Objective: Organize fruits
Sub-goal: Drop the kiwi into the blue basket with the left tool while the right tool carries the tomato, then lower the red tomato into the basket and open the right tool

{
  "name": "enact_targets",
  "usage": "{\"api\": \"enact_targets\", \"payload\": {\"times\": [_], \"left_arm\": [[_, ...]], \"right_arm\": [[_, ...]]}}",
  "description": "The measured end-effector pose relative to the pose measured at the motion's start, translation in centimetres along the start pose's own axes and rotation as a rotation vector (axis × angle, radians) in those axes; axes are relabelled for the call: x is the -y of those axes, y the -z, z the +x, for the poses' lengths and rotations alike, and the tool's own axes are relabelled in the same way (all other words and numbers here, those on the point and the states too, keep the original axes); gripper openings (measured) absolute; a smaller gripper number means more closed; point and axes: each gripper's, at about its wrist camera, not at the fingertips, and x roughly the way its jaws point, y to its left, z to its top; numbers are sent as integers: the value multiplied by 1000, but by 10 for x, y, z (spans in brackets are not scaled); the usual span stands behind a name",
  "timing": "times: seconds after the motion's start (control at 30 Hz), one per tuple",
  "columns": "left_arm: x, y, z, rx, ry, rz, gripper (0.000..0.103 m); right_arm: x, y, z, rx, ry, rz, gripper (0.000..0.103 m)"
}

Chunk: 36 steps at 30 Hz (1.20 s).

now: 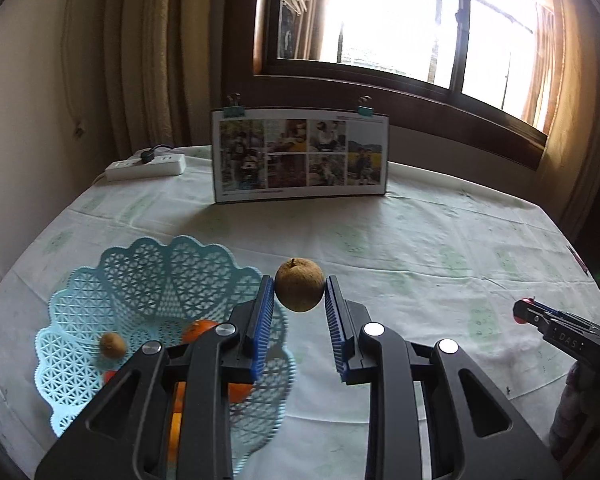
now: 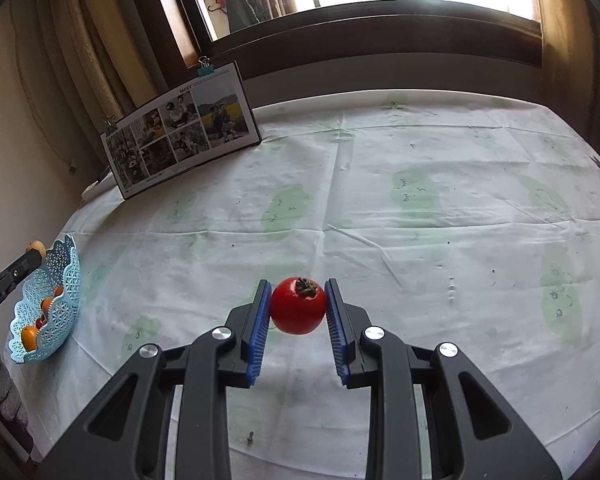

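Left wrist view looks forward along its fingers, low over the table (image 1: 420,240), facing the window (image 1: 400,20); basket (image 1: 148,280) close below-left. Right wrist view likewise, tilted left, basket (image 2: 66,276) far left. Both share the tablecloth, photo board (image 1: 300,156) (image 2: 180,128) and window.

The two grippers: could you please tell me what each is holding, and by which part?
The left gripper pinches a brown round fruit by its sides, stem up. The right gripper pinches a red tomato by its sides, calyx up.
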Motion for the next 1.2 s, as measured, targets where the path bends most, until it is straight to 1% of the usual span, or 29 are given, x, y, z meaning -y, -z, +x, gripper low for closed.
{"api": "enact_targets", "payload": {"times": [0.2, 0.37, 0.43, 0.47, 0.5, 0.67, 0.73, 0.77, 1.03, 1.1, 1.2], "left_arm": [[-43, 3, -5, 7, -65, -59, 27], [-68, 6, -2, -4, -86, -99, 27], [-78, 8, -2, -16, -72, -135, 31], [-86, 9, -3, -23, -72, -170, 45], [-92, 8, -4, -19, -77, -195, 57], [-118, 7, -27, 49, -126, -247, 58], [-127, 7, -36, 66, -142, -253, 62], [-131, 8, -40, 74, -149, -259, 65], [-151, 16, -58, 95, -167, -283, 69], [-153, 19, -61, 102, -191, -274, 75], [-155, 23, -65, 107, -218, -260, 77]], "right_arm": [[-20, -1, -2, -6, -31, -15, 28], [-44, -2, -3, -5, -57, -52, 28], [-54, -3, -3, -8, -70, -67, 28], [-59, -4, -2, -10, -78, -75, 28], [-64, -5, -2, -12, -85, -85, 28], [-99, -11, -5, -1, -133, -146, 28], [-117, -13, -6, 5, -162, -175, 28], [-125, -13, -7, 6, -178, -189, 28], [-199, -11, -3, -11, -311, -290, 28], [-214, -9, 0, -11, -330, -317, 28], [-237, -9, 7, -16, -344, -353, 28]]}}
